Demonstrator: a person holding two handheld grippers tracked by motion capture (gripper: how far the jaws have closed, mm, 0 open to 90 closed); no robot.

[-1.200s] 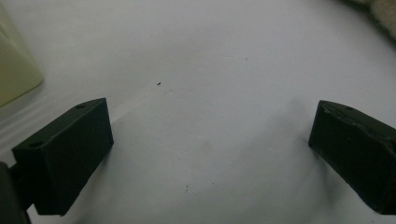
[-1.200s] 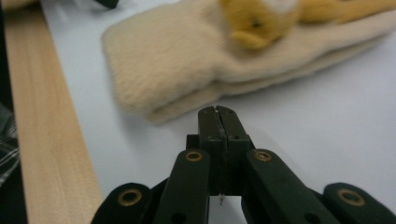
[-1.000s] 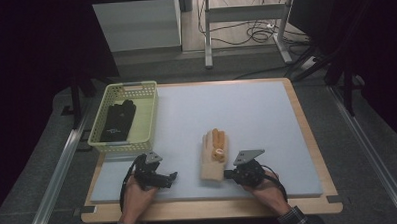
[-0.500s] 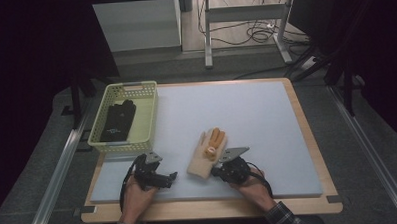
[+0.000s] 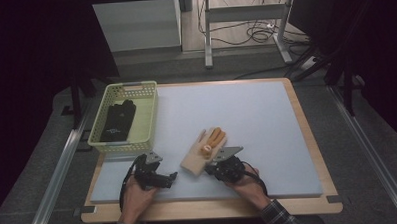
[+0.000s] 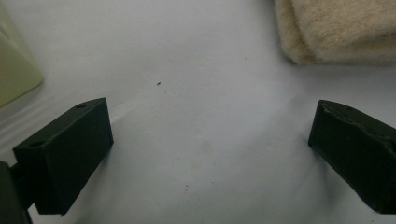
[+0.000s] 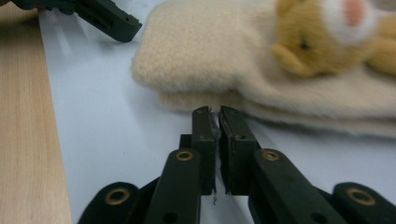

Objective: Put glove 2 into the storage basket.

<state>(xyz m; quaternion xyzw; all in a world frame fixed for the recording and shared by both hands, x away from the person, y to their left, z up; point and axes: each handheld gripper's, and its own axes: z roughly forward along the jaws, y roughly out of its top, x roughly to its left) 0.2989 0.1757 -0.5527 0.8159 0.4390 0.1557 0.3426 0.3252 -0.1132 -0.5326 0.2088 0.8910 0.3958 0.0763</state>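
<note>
A cream glove with orange fingers and a small plush animal face lies flat on the pale mat near the front. My right gripper sits just at the glove's cuff. Its jaws have just been opening by a sliver, stand almost together and have nothing between them. My left gripper rests on the mat left of the glove. It is wide open with bare mat between the jaws, and the glove's edge lies ahead to the right.
A pale yellow basket holding a black glove stands at the mat's left, just beyond the left hand. The mat lies on a wooden-edged table. The left gripper's jaw shows in the right gripper view.
The right hand and gripper have slid left along the front of the mat. The cream glove has shifted left with them and turned a little. The left hand stayed put.
</note>
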